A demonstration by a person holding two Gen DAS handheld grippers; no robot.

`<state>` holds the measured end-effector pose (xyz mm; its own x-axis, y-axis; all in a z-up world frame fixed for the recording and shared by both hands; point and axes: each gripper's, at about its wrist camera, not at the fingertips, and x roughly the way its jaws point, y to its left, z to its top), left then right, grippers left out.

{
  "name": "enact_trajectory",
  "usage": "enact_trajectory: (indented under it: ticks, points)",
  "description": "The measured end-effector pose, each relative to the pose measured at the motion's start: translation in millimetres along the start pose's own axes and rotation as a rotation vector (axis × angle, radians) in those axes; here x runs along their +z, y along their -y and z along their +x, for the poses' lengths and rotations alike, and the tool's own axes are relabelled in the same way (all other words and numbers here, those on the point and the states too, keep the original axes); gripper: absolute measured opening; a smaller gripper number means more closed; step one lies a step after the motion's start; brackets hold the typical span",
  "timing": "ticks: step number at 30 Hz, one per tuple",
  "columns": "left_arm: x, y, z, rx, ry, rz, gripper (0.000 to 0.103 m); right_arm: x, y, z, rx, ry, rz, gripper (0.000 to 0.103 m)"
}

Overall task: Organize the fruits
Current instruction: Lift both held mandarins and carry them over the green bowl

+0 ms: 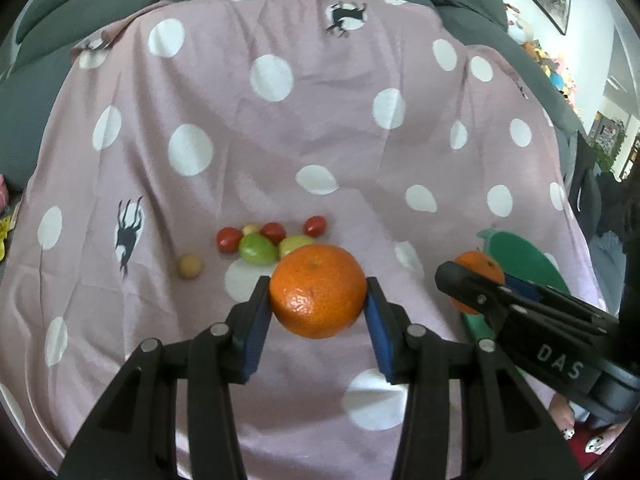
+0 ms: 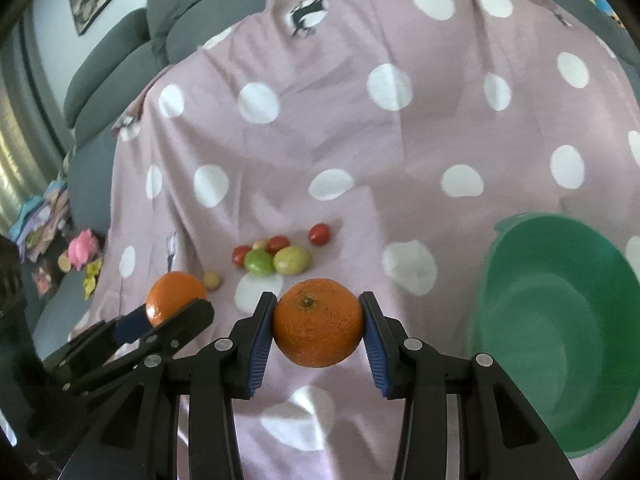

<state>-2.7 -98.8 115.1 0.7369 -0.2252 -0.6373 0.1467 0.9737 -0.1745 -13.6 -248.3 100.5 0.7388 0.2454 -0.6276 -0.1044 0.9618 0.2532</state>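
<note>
My left gripper (image 1: 318, 306) is shut on an orange tangerine (image 1: 318, 290) and holds it above the cloth. My right gripper (image 2: 319, 328) is shut on a second tangerine (image 2: 318, 322), also lifted. Each gripper shows in the other's view: the right gripper (image 1: 476, 280) with its tangerine (image 1: 480, 270) at the right, the left gripper (image 2: 176, 312) with its tangerine (image 2: 174, 294) at the left. A green bowl (image 2: 560, 320) stands empty at the right. Red cherry tomatoes (image 1: 229, 239), green fruits (image 1: 258, 250) and a small tan fruit (image 1: 189, 266) lie on the cloth beyond the grippers.
A pink cloth with white dots (image 1: 280, 140) covers a grey sofa (image 1: 100, 0). Toys (image 2: 82, 254) lie on the sofa at the far left. The green bowl's edge (image 1: 524, 260) shows behind the right gripper in the left wrist view.
</note>
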Motion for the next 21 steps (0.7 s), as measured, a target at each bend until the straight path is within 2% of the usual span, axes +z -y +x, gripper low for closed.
enact_trajectory:
  ticks: [15, 21]
  points:
    - [11.3, 70.2, 12.8, -0.096, -0.008, 0.060, 0.045, 13.9, 65.2, -34.6, -0.082, 0.093, 0.147, 0.043]
    - [14.5, 93.1, 23.0, -0.125, -0.022, 0.086, 0.045, 14.7, 88.3, -45.8, -0.176, 0.120, 0.185, 0.043]
